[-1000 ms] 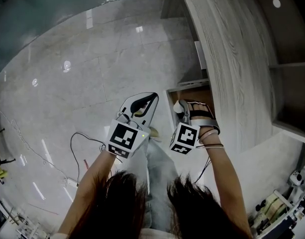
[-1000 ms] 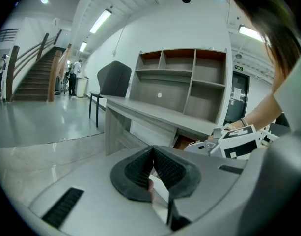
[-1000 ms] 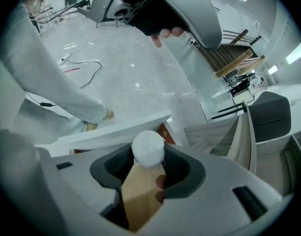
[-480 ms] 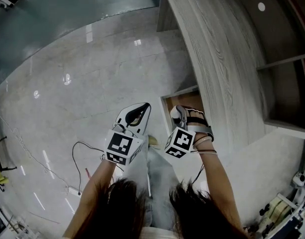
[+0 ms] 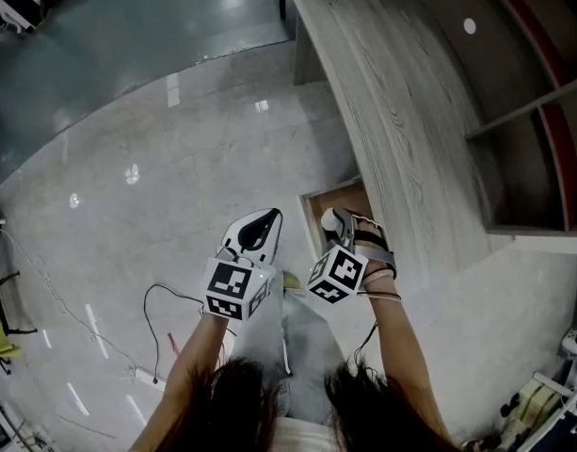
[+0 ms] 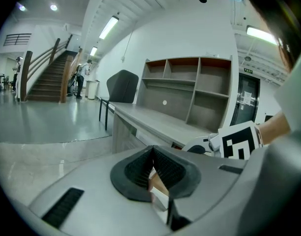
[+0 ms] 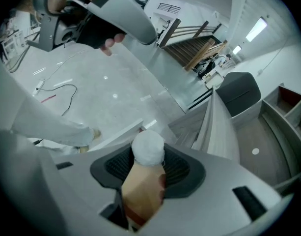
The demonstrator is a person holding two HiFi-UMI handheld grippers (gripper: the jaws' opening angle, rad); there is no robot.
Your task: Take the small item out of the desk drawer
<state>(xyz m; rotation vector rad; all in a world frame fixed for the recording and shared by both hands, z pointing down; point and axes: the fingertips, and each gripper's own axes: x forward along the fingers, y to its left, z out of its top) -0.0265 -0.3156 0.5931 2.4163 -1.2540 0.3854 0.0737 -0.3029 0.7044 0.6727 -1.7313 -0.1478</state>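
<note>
small item clamped between right hand-held gripper jaws, white end outward

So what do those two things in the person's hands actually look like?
The left tool and right tool are pale grey shells with dark ribbed pads, each carrying a white cube of black square markers. Black straps cross the right one.

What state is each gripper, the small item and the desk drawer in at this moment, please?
left gripper: jaws shut, nothing between them.
right gripper: jaws shut on the small item, held over the drawer.
small item: gripped, with its white fluffy end poking out past the jaws.
desk drawer: pulled open.
</note>
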